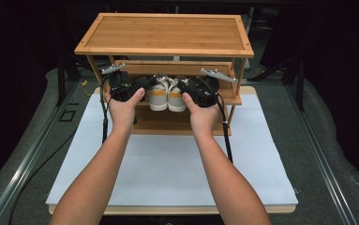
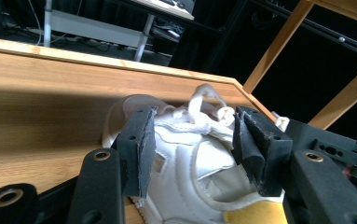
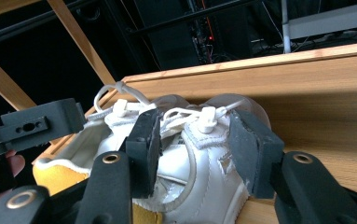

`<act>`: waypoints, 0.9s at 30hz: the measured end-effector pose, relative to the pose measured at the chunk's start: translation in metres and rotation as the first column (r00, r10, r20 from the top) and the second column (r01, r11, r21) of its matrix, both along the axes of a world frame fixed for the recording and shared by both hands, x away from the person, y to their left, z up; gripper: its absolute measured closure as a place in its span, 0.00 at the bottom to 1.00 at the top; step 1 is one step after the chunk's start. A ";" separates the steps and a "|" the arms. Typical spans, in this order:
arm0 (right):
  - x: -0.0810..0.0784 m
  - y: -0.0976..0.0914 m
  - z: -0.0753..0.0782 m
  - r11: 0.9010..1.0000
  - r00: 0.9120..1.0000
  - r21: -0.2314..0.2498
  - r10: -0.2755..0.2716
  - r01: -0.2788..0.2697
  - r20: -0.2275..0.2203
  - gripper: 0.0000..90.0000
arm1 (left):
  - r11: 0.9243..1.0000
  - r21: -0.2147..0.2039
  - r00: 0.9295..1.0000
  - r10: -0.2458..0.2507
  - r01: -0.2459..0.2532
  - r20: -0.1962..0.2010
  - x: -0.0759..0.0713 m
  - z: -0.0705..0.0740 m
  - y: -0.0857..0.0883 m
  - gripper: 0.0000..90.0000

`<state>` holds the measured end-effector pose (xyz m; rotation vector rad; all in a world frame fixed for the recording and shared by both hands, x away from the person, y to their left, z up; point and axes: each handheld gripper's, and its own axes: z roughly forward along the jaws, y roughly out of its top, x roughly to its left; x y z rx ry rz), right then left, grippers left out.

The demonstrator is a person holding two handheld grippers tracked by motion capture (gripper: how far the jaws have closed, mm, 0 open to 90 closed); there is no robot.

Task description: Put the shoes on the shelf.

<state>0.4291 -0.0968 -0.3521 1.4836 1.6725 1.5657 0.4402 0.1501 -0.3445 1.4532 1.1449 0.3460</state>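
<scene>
shoes, white with yellow heels, sit paired between both grippers' loosely open, empty fingers.

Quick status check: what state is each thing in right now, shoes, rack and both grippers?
Left white-and-yellow sneaker: on the middle shelf, upright, heel toward the person, laces tied.
Right white-and-yellow sneaker: beside it, touching, same way round.
Bamboo shoe rack: upright on the white table mat, top shelf bare.
Left gripper: fingers apart, straddling the left sneaker.
Right gripper: fingers around the right sneaker; cannot tell whether it grips.
</scene>
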 end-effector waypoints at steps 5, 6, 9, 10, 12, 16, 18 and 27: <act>-0.002 -0.001 0.003 0.999 1.000 0.025 0.023 -0.024 0.016 0.60 | 1.000 0.016 1.000 -0.004 0.004 0.006 -0.006 0.002 -0.002 0.57; -0.004 -0.002 0.004 0.999 1.000 0.020 0.025 -0.025 0.009 0.60 | 1.000 0.021 1.000 -0.006 0.006 0.007 -0.008 0.003 -0.001 0.57; -0.009 -0.002 0.008 0.999 0.999 0.019 0.027 -0.027 0.027 0.60 | 1.000 0.029 1.000 -0.006 0.005 0.016 -0.012 0.006 0.001 0.58; -0.013 -0.001 0.011 0.999 0.999 0.011 0.035 -0.035 0.034 0.60 | 1.000 0.026 1.000 -0.001 0.001 0.017 -0.014 0.008 0.002 0.58; -0.017 -0.001 0.014 0.999 0.998 -0.003 0.038 -0.038 0.044 0.60 | 1.000 0.031 1.000 -0.001 0.000 0.019 -0.016 0.009 0.003 0.59; -0.023 0.000 0.016 0.999 0.997 -0.021 0.048 -0.046 0.055 0.61 | 0.998 0.062 0.999 -0.011 0.009 0.035 -0.021 0.010 0.004 0.60; -0.025 0.000 0.016 0.998 0.997 -0.037 0.049 -0.047 0.060 0.60 | 0.997 0.071 0.999 -0.006 0.003 0.031 -0.022 0.010 0.006 0.62; -0.035 -0.008 0.013 0.996 0.996 -0.061 0.068 -0.064 0.064 0.69 | 0.998 0.059 0.999 0.003 -0.006 0.046 -0.032 0.007 0.020 0.74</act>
